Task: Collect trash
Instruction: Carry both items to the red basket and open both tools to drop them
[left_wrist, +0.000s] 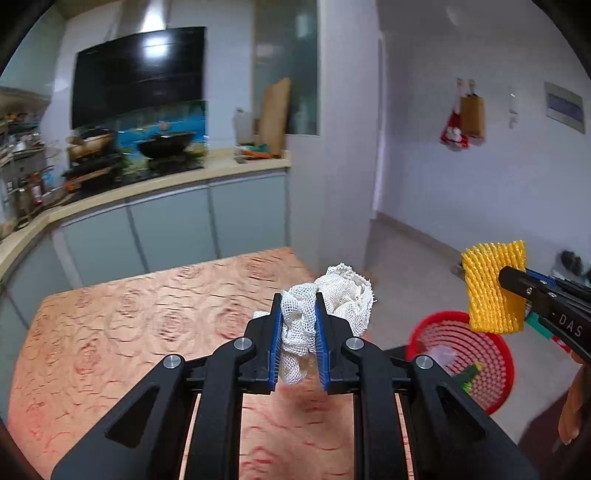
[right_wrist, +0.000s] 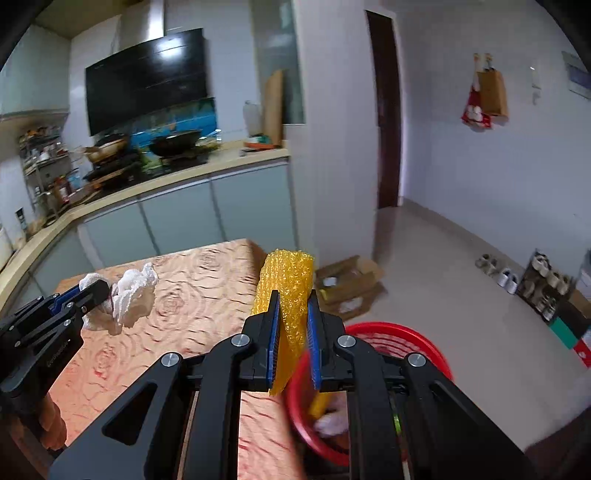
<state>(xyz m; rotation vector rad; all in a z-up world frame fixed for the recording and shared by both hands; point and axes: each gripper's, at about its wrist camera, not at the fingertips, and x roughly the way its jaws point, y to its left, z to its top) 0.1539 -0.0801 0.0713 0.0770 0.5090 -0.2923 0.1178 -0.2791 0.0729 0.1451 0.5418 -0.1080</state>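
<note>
While both grippers clamp light, squashy foam netting mid-body, the white net (left_wrist: 325, 317) and yellow net (right_wrist: 286, 295) bulge beyond the fingers.

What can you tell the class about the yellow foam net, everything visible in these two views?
The yellow foam net is a ribbed mesh sleeve of soft-looking foam, bright yellow-orange, squashed flat where it is gripped. It stands roughly upright, pinched between the blue pads of the right tongs, which are shut on it. Nothing else touches it. It hangs in the air beside the table's edge, above the red basket on the floor.
</note>
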